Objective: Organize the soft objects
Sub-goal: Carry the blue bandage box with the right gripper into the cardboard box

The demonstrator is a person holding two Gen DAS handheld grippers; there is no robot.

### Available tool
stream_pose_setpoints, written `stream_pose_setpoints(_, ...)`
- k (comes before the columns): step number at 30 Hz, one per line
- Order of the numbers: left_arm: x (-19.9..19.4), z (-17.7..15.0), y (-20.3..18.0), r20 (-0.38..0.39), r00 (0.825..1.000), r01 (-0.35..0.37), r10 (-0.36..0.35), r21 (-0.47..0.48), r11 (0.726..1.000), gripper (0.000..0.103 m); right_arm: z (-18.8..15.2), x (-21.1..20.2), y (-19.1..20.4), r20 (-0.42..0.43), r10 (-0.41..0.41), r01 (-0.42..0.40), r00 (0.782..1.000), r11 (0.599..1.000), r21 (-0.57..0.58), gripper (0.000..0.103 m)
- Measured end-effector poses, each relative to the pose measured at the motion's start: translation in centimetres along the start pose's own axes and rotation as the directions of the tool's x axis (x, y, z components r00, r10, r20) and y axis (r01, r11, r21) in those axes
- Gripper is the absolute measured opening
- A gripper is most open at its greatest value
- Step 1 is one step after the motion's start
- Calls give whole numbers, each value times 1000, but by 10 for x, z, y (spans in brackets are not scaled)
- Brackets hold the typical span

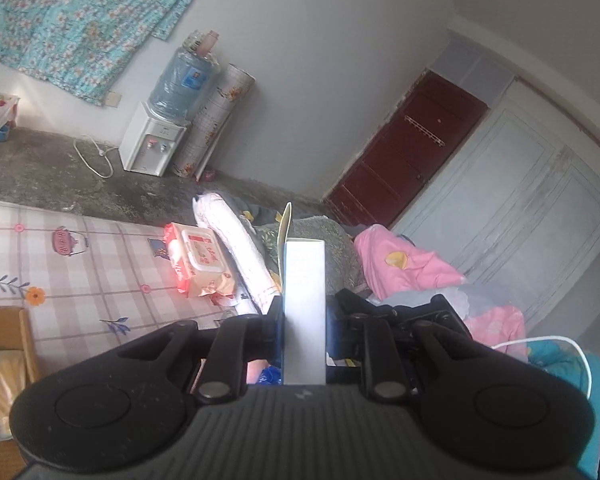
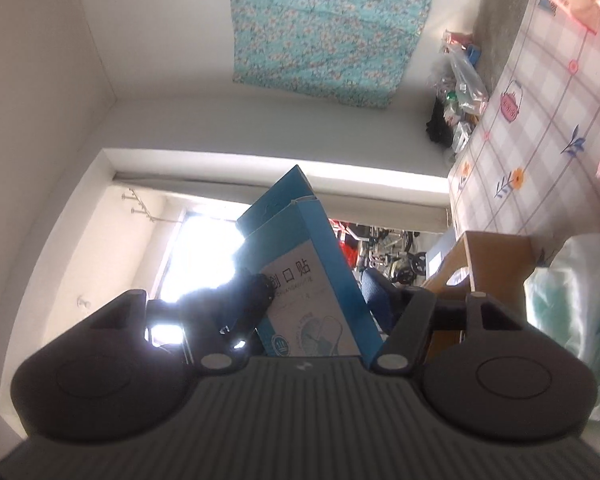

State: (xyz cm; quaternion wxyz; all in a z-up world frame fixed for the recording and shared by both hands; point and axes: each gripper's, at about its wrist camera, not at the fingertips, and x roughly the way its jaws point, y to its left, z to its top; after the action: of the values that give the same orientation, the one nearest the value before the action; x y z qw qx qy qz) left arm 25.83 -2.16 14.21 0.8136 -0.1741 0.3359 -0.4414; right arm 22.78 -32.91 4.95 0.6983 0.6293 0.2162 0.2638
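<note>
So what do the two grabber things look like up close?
Both look alike. The left gripper and right gripper each have a dark grey ribbed body with a small pale mark, two rounded black lobes with circles, black linkage bars on silver pins, and black fingers.

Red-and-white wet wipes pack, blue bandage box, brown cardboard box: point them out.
red-and-white wet wipes pack (image 1: 199,258), left wrist view, white lid.
blue bandage box (image 2: 312,280), right wrist view, printed face.
brown cardboard box (image 2: 496,256), right wrist view, side wall.

The blue box (image 2: 316,280) is smooth printed cardboard with a slight sheen. The wet-wipe pack (image 1: 198,262) at ten o'clock is glossy plastic film. The desk (image 1: 80,280) wears a smooth checked cloth. The floor (image 1: 40,168) is rough, matt concrete. The left gripper (image 1: 304,320) is matt black plastic.
</note>
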Motion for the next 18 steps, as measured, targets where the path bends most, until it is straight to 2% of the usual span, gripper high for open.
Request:
stream_pose_setpoints(4,-47,-12,32,48,996,-67,71,-83,994,23,-32,45,14,-83,-79,77,993,996,-33,51)
stream_pose_setpoints(8,-88,-24,78,79,982,-156,172,-185,970,26,-65,105,18,-173,-190,179,966,981,-75,44)
stream_pose_setpoints(12,-116,-32,123,78,955,-257,286,-263,930,28,-89,165,10,-238,-303,281,923,952,-120,41)
stream_pose_setpoints(18,-126,-37,185,22,901,-406,434,-316,858,27,-108,244,-18,-294,-465,425,835,885,-192,38)
